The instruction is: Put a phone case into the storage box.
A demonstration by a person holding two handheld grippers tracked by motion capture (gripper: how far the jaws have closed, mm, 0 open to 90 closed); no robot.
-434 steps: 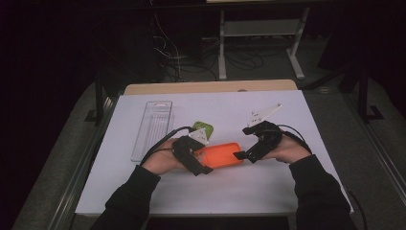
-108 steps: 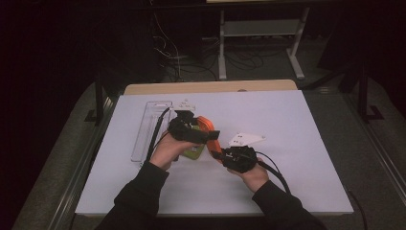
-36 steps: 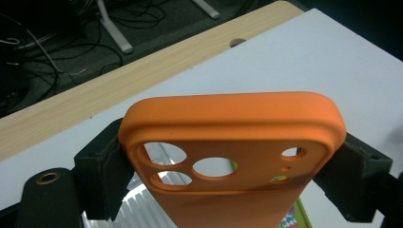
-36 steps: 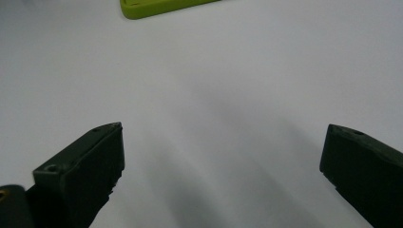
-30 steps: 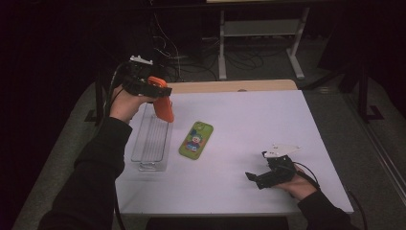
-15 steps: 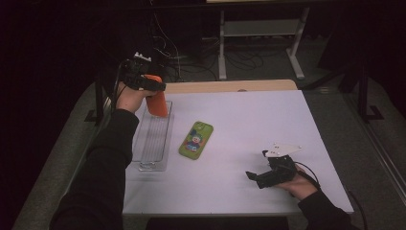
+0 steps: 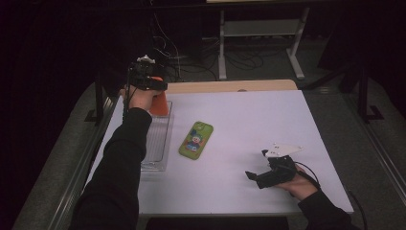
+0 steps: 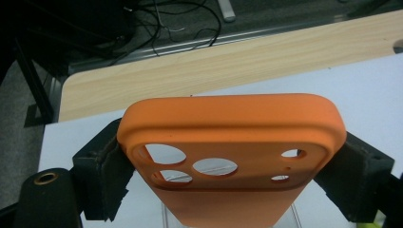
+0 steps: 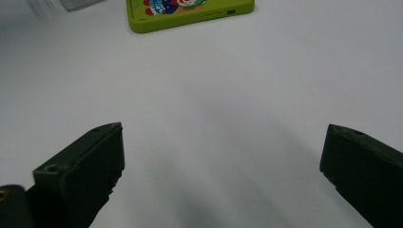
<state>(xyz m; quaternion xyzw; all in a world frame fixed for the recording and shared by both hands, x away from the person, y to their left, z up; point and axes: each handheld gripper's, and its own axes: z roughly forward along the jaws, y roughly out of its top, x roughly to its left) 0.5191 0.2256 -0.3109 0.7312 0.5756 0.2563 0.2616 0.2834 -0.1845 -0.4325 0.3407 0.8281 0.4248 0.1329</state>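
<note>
The left tool (image 7: 152, 87) is clamped on an orange phone case (image 7: 159, 103). In the left gripper view, its two black jaws press on the two long sides of the orange phone case (image 8: 233, 142), one jaw on each side. The case stands up on its end, with the camera holes near the top. There are three round holes close together and two small ones off to the side.

In the high view, the left hand (image 7: 139, 98) holds this tool at the far left corner of the surface (image 7: 287, 120). The case hangs just over the far end of a clear tray (image 7: 155, 143). The pictures do not show if the case touches the tray. The tray is long and thin and lies along the left side of the white surface.

Just beside the tray, to its right, lies a green phone case (image 7: 196, 140). It lies flat and has a cartoon picture on it. It is apart from the tray.

The right tool (image 7: 261, 176) is near the front right of the surface, well apart from the green case. Its jaws stand wide apart with nothing between them. In the right gripper view they point along the white surface toward the green phone case (image 9: 190, 12), which is far ahead of them.

A strip of light wood (image 7: 230, 86) shows at the far edge of the surface.
</note>
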